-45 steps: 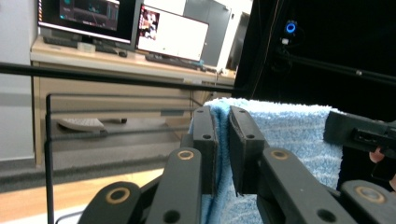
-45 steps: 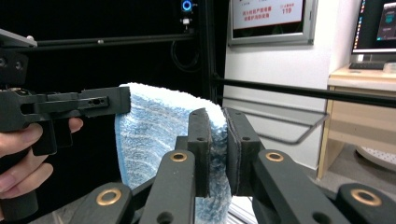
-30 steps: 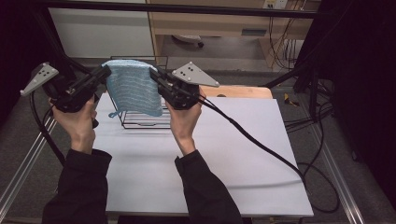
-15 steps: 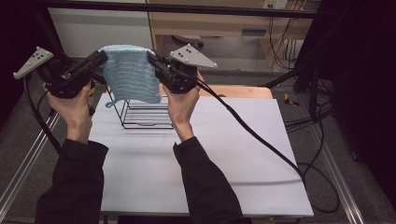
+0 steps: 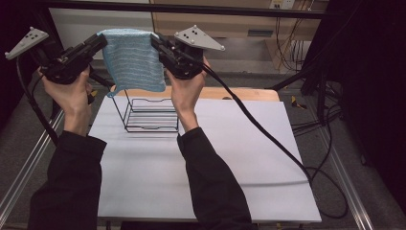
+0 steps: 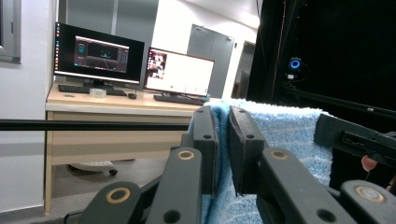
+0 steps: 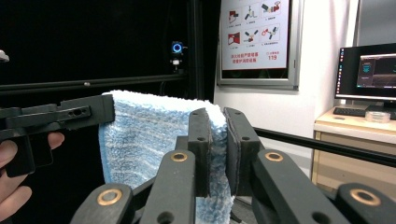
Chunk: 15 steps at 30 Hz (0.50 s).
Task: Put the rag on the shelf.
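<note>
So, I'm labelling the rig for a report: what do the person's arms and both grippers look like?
Both arms wear black long sleeves. The left gripper and right gripper are black, with flat black fingers on linkages with brass-coloured pivots. Each carries a grey three-cornered plate with dots and trails a black cable.

Black long sleeves [image 5: 72, 177], black claws with brass-ringed pivots, grey three-cornered plates [image 5: 198, 37], trailing black cables [image 5: 258, 129]
</note>
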Available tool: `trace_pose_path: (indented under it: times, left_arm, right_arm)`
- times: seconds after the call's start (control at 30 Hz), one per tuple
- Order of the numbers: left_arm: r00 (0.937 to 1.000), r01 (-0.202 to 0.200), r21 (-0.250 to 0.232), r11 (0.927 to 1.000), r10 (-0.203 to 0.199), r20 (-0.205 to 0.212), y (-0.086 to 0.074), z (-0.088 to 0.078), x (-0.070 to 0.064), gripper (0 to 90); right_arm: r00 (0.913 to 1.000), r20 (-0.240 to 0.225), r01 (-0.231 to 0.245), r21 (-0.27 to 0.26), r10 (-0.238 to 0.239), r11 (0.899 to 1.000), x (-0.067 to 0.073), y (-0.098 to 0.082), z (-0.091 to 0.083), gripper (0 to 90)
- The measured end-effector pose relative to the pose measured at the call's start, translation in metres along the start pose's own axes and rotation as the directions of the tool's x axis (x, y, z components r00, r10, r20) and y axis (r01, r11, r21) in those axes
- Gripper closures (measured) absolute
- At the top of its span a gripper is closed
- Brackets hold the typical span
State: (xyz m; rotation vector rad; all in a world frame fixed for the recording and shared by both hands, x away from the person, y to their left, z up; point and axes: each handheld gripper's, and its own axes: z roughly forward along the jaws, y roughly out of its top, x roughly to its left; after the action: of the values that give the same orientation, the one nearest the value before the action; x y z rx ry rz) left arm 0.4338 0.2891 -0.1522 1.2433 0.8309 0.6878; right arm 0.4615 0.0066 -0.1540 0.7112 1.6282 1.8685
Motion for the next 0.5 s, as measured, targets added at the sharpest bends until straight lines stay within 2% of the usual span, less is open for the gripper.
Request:
trace_pose_path:
  times: [0.23,0.4,0.5]
  left_arm:
    - [0.9999,-0.01,0.002,0.9999,0.01,-0.008,0.012,0.008,0.005,81.9]
    - [0.9989,-0.04,0.019,0.999,0.041,-0.024,0.021,0.018,0.008,81.9]
    - [0.9989,-0.042,0.022,0.9989,0.043,-0.018,0.023,0.024,0.01,81.9]
  right_arm:
    - [1.0,0.006,-0.006,-0.011,0.006,1.0,-0.005,0.007,0.012,82.4]
    - [0.9999,0.013,-0.01,-0.018,0.011,1.0,-0.009,0.01,0.019,82.4]
    - [0.9995,0.022,-0.02,-0.024,0.02,1.0,-0.013,0.011,0.023,82.4]
